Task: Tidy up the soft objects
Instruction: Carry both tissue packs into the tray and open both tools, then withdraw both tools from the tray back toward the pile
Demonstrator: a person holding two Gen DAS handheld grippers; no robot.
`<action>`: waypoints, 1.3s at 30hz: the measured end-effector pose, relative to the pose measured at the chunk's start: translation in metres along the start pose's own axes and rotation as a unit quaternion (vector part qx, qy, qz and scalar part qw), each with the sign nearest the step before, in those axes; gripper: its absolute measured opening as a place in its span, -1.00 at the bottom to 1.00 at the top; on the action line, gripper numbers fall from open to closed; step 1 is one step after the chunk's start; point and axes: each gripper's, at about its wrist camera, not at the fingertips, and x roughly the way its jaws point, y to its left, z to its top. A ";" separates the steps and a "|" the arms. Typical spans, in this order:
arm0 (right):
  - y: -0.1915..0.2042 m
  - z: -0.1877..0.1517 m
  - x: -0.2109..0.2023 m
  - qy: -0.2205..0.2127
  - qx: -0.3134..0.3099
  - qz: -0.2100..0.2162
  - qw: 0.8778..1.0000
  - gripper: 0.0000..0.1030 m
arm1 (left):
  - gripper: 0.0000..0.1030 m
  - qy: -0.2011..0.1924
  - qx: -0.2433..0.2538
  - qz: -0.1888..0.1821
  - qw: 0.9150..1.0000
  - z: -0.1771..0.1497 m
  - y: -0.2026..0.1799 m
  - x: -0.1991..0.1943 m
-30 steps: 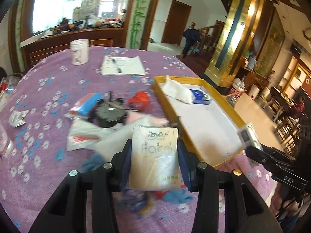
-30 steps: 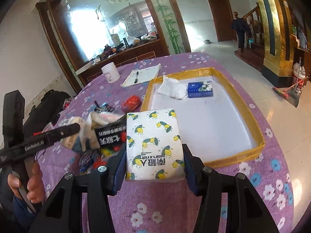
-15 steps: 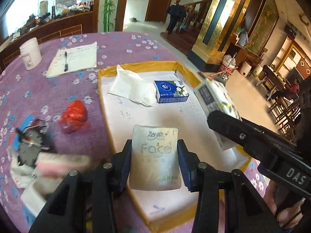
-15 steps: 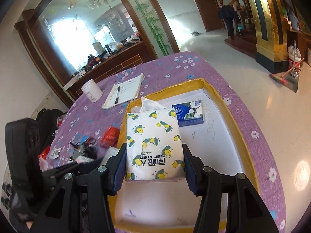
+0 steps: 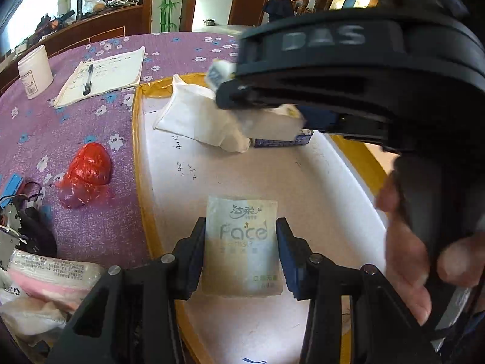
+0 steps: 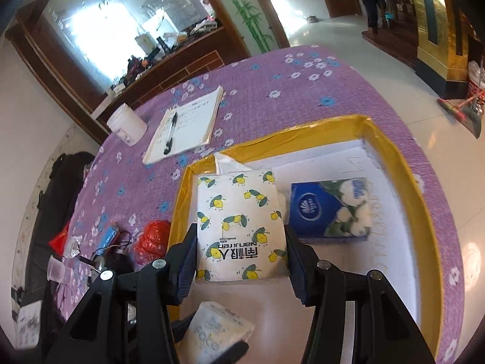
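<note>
My left gripper (image 5: 241, 250) is shut on a pale "Face" tissue pack (image 5: 242, 242), held over the near left part of the yellow-rimmed white tray (image 5: 138, 163). The same pack (image 6: 216, 330) shows low in the right wrist view. My right gripper (image 6: 241, 248) is shut on a white tissue pack printed with lemons (image 6: 239, 224), above the tray's (image 6: 421, 212) far left part. In the tray lie a blue tissue pack (image 6: 330, 209) and a white cloth (image 5: 197, 118). The right gripper's black body (image 5: 348, 69) crosses the top right of the left wrist view.
On the purple flowered tablecloth (image 5: 91, 133) left of the tray lie a crumpled red bag (image 5: 83, 176), a pink-and-white pack (image 5: 51, 276), dark wired clutter (image 5: 21, 227), a notepad with a pen (image 5: 103, 75) and a white jar (image 5: 35, 69). A person's hand (image 5: 406, 254) holds the right gripper.
Both grippers carried their tissue packs from over the clutter on the cloth to above the tray. The right gripper now crosses in front of the left one.
</note>
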 end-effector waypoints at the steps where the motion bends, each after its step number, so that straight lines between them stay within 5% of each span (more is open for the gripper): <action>1: 0.000 0.000 0.005 0.004 -0.001 0.000 1.000 0.09 | -0.18 -0.002 0.002 0.002 1.000 0.001 0.000 0.000; 14: -0.009 -0.004 0.012 0.029 -0.015 0.029 0.999 0.16 | -0.16 -0.003 0.007 0.014 1.000 0.001 -0.004 0.003; 18: -0.007 -0.005 0.004 0.019 -0.019 0.037 0.999 0.36 | -0.14 -0.003 0.004 0.010 1.000 0.001 -0.005 0.003; 30: -0.016 -0.007 -0.023 -0.032 0.003 0.037 0.999 0.37 | 0.26 -0.016 0.011 0.006 1.000 -0.004 -0.011 -0.007; 39: -0.028 -0.005 -0.029 -0.044 0.028 0.035 0.998 0.37 | 0.27 -0.028 0.009 0.011 0.999 -0.004 -0.012 -0.013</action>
